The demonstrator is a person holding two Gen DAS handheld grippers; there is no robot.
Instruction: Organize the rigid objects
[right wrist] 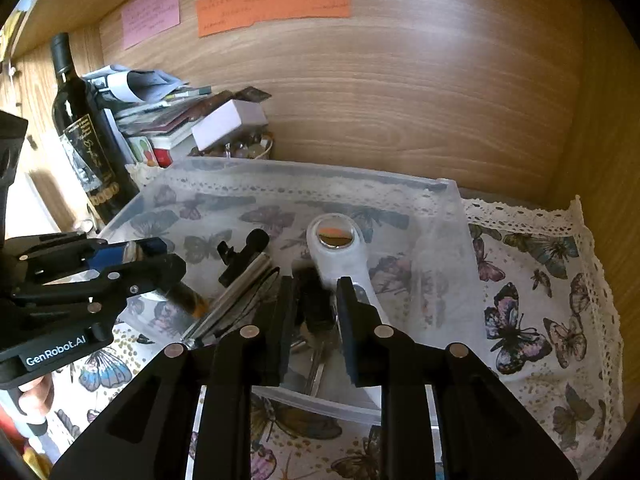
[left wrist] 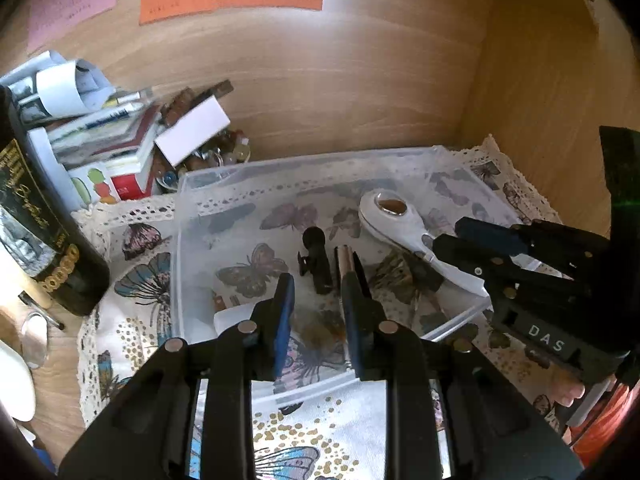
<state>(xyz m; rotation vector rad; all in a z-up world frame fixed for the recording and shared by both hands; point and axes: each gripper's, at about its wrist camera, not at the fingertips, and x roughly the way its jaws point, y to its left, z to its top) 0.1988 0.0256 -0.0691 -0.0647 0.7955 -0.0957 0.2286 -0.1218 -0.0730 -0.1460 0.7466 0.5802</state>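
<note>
A clear plastic bin (left wrist: 182,208) (right wrist: 456,216) stands on a butterfly cloth. In it lie a white magnifier (left wrist: 394,216) (right wrist: 340,252), a black clip-on microphone (left wrist: 316,260) (right wrist: 244,254), a metal tube (right wrist: 240,284) and a dark object (right wrist: 316,304). My left gripper (left wrist: 316,300) hovers over the bin's near side, open and empty. My right gripper (right wrist: 312,300) is open over the bin, its fingers either side of the dark object beside the magnifier's handle. Each gripper shows in the other's view, the right one (left wrist: 460,248) and the left one (right wrist: 160,256).
A dark wine bottle (left wrist: 44,232) (right wrist: 86,140) stands at the left. Books, papers and a white box (left wrist: 192,128) (right wrist: 228,122) are piled behind the bin. A wooden back wall with coloured notes (right wrist: 272,4) and a side wall (left wrist: 552,120) enclose the space.
</note>
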